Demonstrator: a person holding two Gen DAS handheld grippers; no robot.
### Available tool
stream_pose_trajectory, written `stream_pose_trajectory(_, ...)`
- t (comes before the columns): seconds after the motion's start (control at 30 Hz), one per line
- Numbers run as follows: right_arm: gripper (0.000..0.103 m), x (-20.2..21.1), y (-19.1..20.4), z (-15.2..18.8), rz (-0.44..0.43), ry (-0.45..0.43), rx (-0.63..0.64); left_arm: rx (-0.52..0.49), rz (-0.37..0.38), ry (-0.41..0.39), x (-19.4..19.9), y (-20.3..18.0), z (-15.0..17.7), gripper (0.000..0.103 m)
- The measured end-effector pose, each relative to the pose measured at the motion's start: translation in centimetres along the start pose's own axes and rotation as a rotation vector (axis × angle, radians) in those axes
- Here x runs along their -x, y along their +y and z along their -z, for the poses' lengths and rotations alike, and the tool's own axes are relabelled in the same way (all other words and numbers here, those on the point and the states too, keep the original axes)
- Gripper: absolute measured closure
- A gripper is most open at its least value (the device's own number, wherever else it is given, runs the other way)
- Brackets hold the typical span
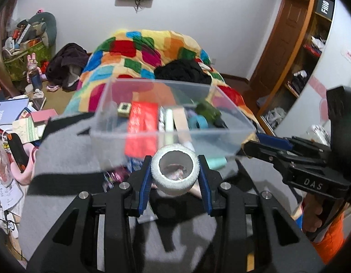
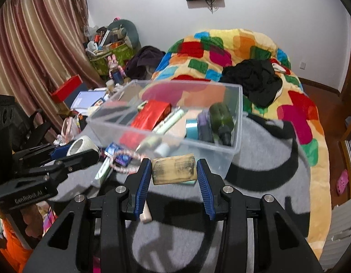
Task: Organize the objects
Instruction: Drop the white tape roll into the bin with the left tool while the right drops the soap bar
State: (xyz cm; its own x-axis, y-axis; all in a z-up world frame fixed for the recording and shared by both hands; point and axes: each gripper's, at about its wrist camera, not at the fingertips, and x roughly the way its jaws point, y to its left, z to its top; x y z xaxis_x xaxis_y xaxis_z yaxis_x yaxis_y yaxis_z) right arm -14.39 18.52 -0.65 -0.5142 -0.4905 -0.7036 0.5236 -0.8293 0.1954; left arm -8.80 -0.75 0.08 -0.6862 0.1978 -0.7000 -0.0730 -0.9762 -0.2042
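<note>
left wrist: fuzzy white tape roll (image 1: 175, 170).

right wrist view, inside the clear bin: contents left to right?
In the clear plastic bin: shiny red packet → white marker pen → blue tape roll → dark green bottle.

One clear bin (image 2: 234, 122), one white tape roll (image 1: 175, 169), one tan block (image 2: 174, 169), two grippers (image 1: 175, 170) (image 2: 174, 170).
</note>
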Motion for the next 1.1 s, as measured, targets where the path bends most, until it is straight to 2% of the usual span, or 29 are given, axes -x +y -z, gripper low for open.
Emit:
stream_pose_trajectory(0.17,0.065,-0.7,-0.4,-1.6,0.015,-0.016,-0.023,0.017,-0.036,-0.02,-0.5,1.0,-2.3,0.065)
stream_pose_trajectory(0.33,0.065,-2.2,-1.2,-2.8,0.004,0.008,-0.051,0.004,-0.063,-0.021,-1.6,1.1,-3.9,0.065)
stream_pose_trajectory(0.67,0.065,-5.3,-2.6,-3.7,0.049,0.056,-0.086,0.005,-0.08,0.04,-5.2,1.3,-5.1,0.065)
stream_pose_trajectory(0.93,0.065,-6.5,-2.1,-3.6,0.065,0.084,-0.051,-0.018,-0.08,0.094,-7.3,0.7,-5.0,0.065)
stream_pose_trajectory(1.03,0.065,-6.2,-1.8,-3.6,0.07,0.078,-0.034,-0.022,-0.071,0.101,-7.4,0.5,-4.9,0.064)
stream_pose_trajectory(1.1,0.064,-6.1,-1.6,-3.6,0.065,0.081,-0.03,-0.026,-0.072,0.098,-7.2,0.3,-4.9,0.06)
